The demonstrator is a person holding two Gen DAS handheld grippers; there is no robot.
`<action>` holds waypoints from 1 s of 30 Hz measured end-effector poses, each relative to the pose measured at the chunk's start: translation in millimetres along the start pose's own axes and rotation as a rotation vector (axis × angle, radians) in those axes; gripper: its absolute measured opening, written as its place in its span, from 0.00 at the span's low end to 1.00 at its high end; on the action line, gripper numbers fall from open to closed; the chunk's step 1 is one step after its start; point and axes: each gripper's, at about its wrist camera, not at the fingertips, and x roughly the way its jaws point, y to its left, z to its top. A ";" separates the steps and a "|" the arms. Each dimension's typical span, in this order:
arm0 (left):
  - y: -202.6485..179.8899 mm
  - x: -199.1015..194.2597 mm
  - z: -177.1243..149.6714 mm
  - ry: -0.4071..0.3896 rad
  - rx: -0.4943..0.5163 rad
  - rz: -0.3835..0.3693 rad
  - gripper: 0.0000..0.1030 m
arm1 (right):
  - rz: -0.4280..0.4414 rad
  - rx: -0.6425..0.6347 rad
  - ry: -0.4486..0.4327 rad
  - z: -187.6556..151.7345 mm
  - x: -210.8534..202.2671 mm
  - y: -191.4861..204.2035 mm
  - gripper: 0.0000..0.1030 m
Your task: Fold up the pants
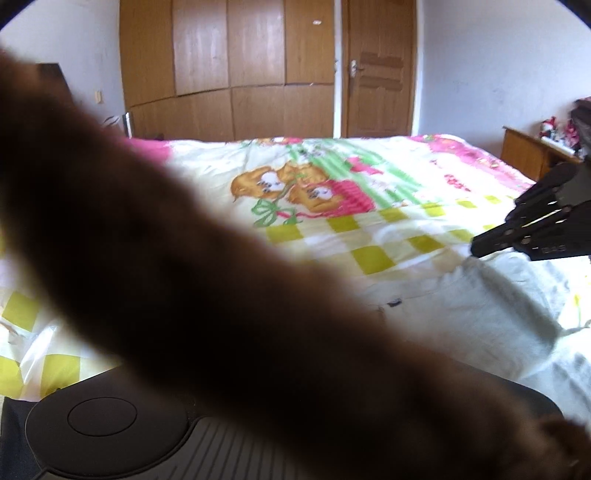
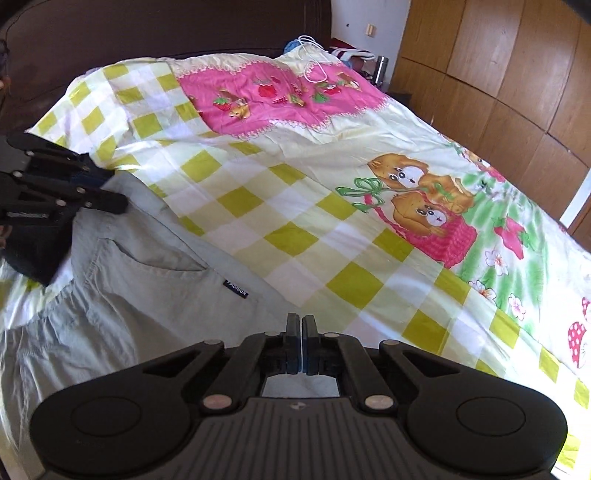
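Light grey pants [image 2: 147,280] lie flat on the bed near its front left, with a pocket and a dark label [image 2: 236,288] showing. My right gripper [image 2: 302,325] is shut just above the pants' right edge, its pads together with nothing between them. My left gripper [image 2: 123,205] sits at the pants' far left end. Seen from the side, its fingers look pressed together, tip at the cloth's edge. In the left wrist view a blurred brown sleeve [image 1: 221,277] hides the left fingers. The pants [image 1: 480,310] and the right gripper [image 1: 474,251] show at the right.
A checked, cartoon-print bedsheet [image 2: 295,206] covers the whole bed. A dark headboard [image 2: 147,33] and a white cable [image 2: 314,70] lie at the far end. A wooden wardrobe [image 1: 240,66], a door [image 1: 376,74] and a nightstand [image 1: 528,151] stand around the bed.
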 end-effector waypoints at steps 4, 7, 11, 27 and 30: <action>-33.5 -38.7 -16.0 -0.016 0.070 -0.058 0.12 | 0.022 -0.191 0.052 -9.6 24.5 28.8 0.63; -49.2 -48.0 -25.7 -0.015 0.094 -0.089 0.12 | 0.018 -0.328 0.089 -14.2 46.3 44.0 0.65; -54.8 -43.6 -32.4 -0.008 0.087 -0.114 0.12 | 0.026 -0.421 0.122 -11.6 68.0 49.8 0.63; -22.4 -44.2 -9.9 -0.169 0.069 0.026 0.13 | -0.147 -0.193 -0.013 -1.2 -61.2 45.4 0.17; -25.6 -67.8 -40.9 -0.177 0.083 0.058 0.15 | -0.124 -0.198 -0.042 -27.7 -89.9 91.1 0.17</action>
